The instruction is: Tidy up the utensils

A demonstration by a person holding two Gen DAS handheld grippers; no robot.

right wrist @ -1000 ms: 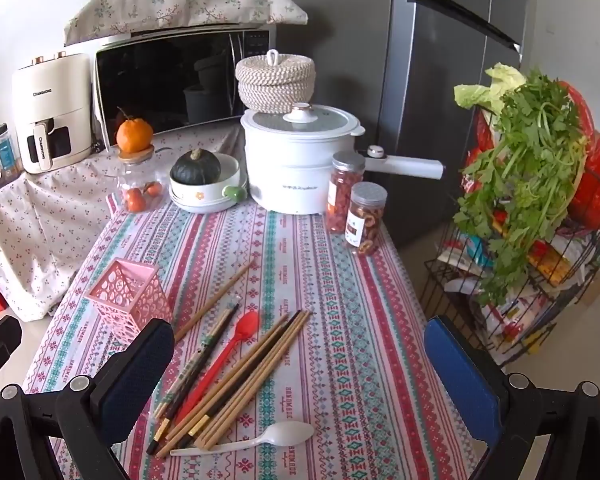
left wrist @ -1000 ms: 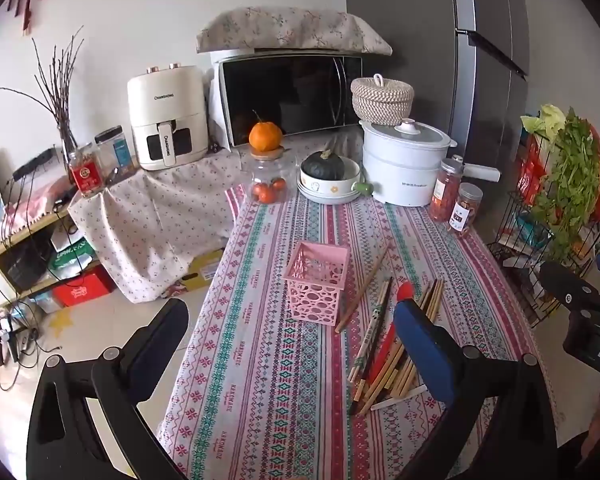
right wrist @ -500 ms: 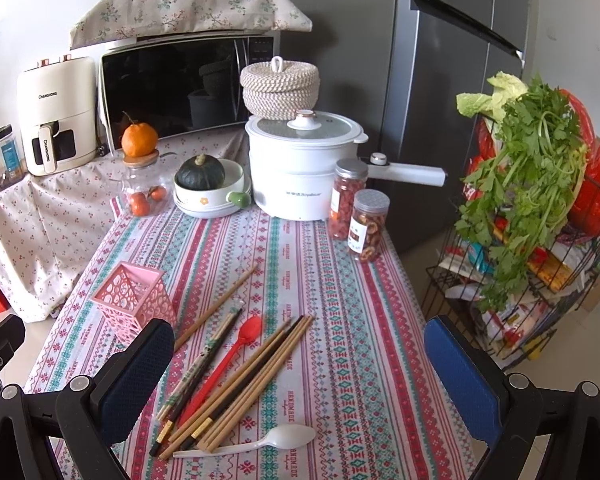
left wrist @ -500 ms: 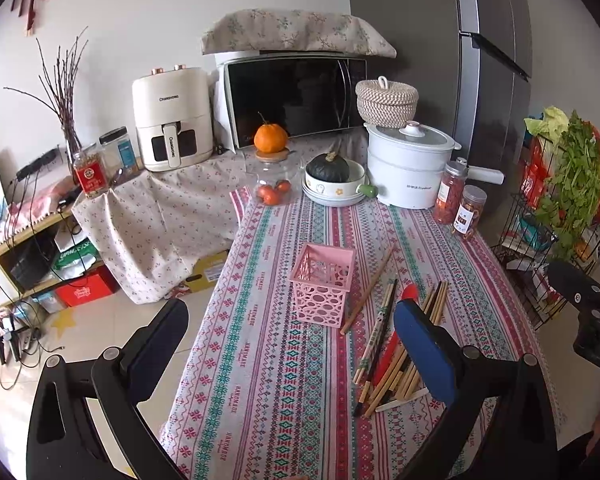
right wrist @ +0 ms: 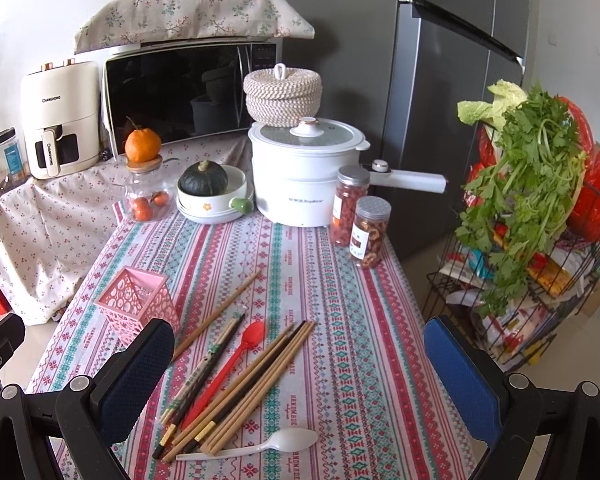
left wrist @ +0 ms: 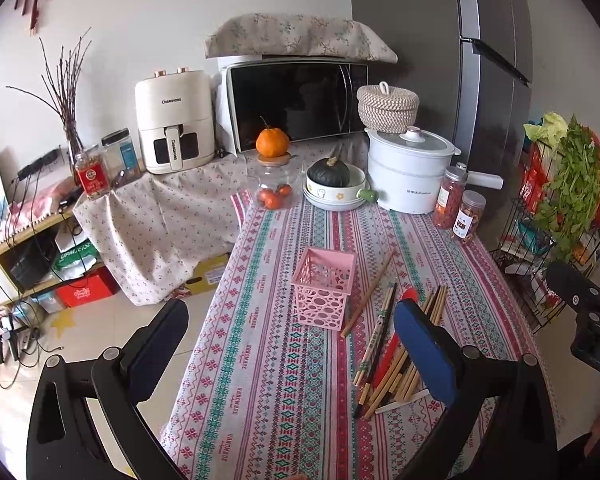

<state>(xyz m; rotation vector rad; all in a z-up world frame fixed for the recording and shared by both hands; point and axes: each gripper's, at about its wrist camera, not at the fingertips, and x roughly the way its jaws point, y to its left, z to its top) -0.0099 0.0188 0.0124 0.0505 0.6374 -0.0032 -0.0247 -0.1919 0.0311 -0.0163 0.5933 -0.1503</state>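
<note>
Presently, left wrist view: my left gripper (left wrist: 290,350) hangs above the near end of the table (left wrist: 268,392), fingers spread wide and holding nothing; one blue pad (left wrist: 424,354) covers part of the utensil heap. Item, pink holder (left wrist: 325,288), perforated, upright, near the middle of the striped cloth and seemingly empty. Item, single wooden chopstick (left wrist: 370,292), lying slantwise just right of the holder. Item, bundle of chopsticks (left wrist: 396,376) with a red spoon (left wrist: 392,346) among them, loose on the cloth further right. Item, my right gripper's black body (left wrist: 580,300), at the far right edge. Right wrist view: my right gripper (right wrist: 298,364) is likewise released, fingers far apart, nothing between them, above the table's near end. Item, pink holder (right wrist: 134,298), left of the utensils, partly behind my left finger. Item, single wooden chopstick (right wrist: 220,310), apart from the rest. Item, patterned chopsticks (right wrist: 204,368), red spoon (right wrist: 236,356) and a fan of brown and black chopsticks (right wrist: 252,384), side by side and touching. Item, white plastic spoon (right wrist: 260,446), crosswise at their near ends. Item, white pot (right wrist: 306,172), two snack jars (right wrist: 360,220), a bowl holding a green squash (right wrist: 204,178), all at the table's far end.
</note>
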